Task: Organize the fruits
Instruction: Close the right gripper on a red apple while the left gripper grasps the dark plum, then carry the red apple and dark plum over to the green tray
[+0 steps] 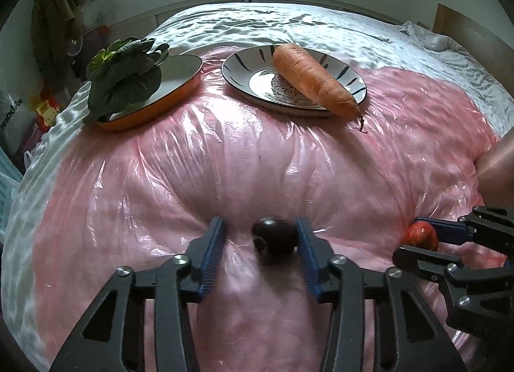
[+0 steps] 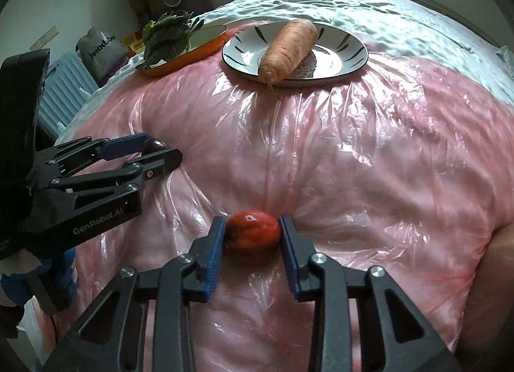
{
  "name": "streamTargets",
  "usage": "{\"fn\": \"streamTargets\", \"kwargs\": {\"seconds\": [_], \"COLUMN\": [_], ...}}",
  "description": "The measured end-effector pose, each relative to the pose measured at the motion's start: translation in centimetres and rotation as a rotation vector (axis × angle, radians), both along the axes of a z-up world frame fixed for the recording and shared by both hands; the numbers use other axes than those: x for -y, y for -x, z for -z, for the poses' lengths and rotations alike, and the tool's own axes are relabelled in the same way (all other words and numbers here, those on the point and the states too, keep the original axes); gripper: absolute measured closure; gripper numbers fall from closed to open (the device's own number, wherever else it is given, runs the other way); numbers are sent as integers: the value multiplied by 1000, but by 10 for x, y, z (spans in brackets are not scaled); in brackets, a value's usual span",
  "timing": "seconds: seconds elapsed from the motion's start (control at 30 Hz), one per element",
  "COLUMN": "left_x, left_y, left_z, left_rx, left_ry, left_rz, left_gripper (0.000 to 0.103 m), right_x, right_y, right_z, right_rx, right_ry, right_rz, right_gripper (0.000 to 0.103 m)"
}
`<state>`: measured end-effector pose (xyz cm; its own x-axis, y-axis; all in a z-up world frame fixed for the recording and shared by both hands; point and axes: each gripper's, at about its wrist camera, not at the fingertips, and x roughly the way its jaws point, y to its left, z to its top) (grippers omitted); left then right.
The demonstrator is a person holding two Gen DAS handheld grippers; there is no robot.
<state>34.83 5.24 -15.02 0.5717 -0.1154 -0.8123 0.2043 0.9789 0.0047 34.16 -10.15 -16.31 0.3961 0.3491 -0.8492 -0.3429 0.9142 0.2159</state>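
A bed (image 1: pixel 289 22) draped in a pink plastic sheet (image 1: pixel 225 160) carries everything. At its far side sit a striped plate (image 1: pixel 244 64) bearing a carrot (image 1: pixel 308 80) whose tip overhangs the rim, and, to its left, an orange dish (image 1: pixel 180 83) holding leafy greens (image 1: pixel 125 80).

Nearer, the left claw (image 1: pixel 259 237) brackets a dark plum (image 1: pixel 273 238). Its fingers stand apart: the right pad touches the fruit or nearly so, while the left pad is clear of it with sheet showing between. Just to the right, the right claw (image 2: pixel 252 235) straddles a red fruit (image 2: pixel 252 234), its left pad against the skin and its right pad just beside it; whether it is truly clamped cannot be told from either view.

Both fruits lie on the sheet, sunk into soft dimples in the bedding. Each looks small, round and light, with smooth, glossy skin, so a pinch off the widest part would likely squirt it out. The sensible hold is across the middle, pads level on opposite sides, closing gently, since ripe flesh may bruise. The slick plastic and yielding mattress give little backing, so the fruit could roll or sink if nudged from one side first. The sheet may also ruck up and catch between pad and fruit.
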Motion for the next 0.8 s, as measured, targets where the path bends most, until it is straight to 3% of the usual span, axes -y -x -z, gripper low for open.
{"fn": "streamTargets", "kwargs": {"seconds": [0.3, 0.8], "left_x": [-1, -13], "left_y": [0, 13], "left_z": [-8, -21], "left_rx": [-6, 4], "left_ry": [30, 85], "left_rz": [22, 3], "left_gripper": [79, 79], "right_x": [21, 28], "right_y": [-3, 9], "right_z": [-4, -19], "right_rx": [-36, -11], "right_ry": [-144, -137], "right_rz": [54, 64], "right_gripper": [54, 54]}}
